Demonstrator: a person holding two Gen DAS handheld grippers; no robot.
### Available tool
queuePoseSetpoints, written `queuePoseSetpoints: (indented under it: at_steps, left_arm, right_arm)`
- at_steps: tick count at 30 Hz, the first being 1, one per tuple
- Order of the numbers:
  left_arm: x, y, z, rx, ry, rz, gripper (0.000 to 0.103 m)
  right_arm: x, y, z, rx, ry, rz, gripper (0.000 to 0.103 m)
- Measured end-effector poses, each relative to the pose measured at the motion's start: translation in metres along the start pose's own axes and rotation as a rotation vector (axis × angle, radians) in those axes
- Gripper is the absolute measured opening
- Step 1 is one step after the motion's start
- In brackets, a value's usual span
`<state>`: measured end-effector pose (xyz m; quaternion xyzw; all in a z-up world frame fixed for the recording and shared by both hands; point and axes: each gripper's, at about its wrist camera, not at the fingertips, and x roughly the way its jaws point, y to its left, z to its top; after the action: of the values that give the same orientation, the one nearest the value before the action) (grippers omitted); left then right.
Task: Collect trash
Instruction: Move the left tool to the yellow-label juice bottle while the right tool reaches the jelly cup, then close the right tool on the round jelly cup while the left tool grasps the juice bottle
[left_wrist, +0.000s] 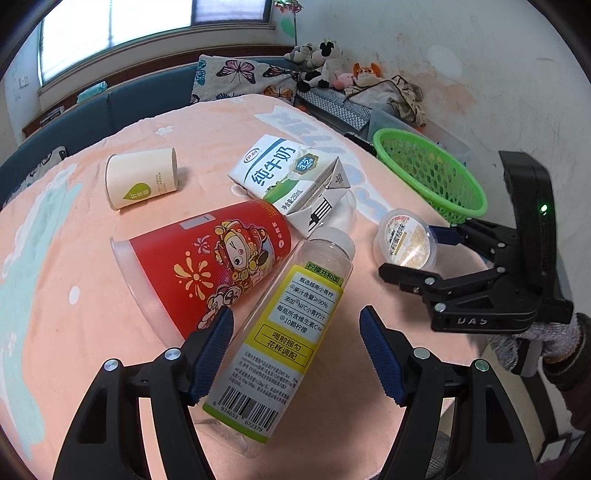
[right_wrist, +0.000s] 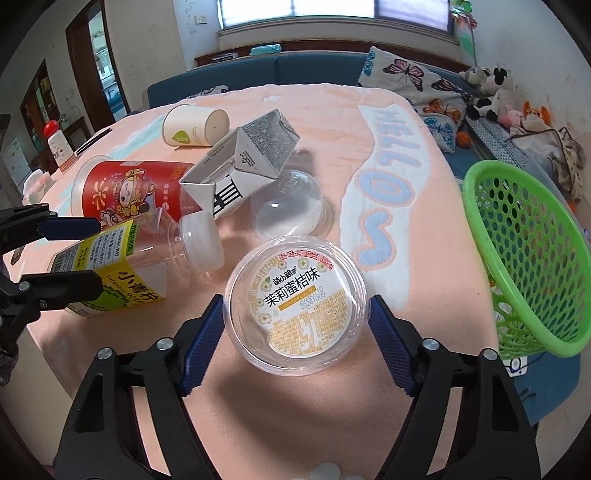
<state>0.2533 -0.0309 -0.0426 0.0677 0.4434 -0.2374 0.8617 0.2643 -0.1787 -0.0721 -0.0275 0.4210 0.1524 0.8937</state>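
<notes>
A clear juice bottle (left_wrist: 288, 332) with a yellow-green label lies on the peach tablecloth between the fingers of my left gripper (left_wrist: 297, 317). The left pad touches it and the right pad stands clear, so that gripper is open. A round clear jelly cup (right_wrist: 299, 314) with a printed lid rests on the cloth, and my right gripper (right_wrist: 295, 299) has both blue pads against its rim. A red plastic cup (left_wrist: 207, 266), a white milk carton (left_wrist: 280, 173) and a paper cup (left_wrist: 142, 177) lie on their sides beyond the bottle. A clear dome lid (right_wrist: 291, 206) sits by the carton.
A green mesh basket (right_wrist: 535, 258) is tilted at the table's right edge, close to the right gripper. A blue sofa with a butterfly cushion and plush toys runs behind the table. The table's near edge lies just under both grippers.
</notes>
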Motion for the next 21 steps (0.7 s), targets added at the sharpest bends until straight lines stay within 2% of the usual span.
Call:
queuePoseSetpoints:
  at_steps: [6,21]
  left_arm:
    - [0.005,-0.008,0.002,0.055,0.012,0.038,0.068]
    - [0.014,-0.013,0.004,0.096,0.041,0.07,0.068]
  right_arm:
    - [0.0,0.001,0.0,-0.009,0.001,0.001,0.071]
    - [-0.007,0.001,-0.004,-0.008,-0.015,0.002,0.067]
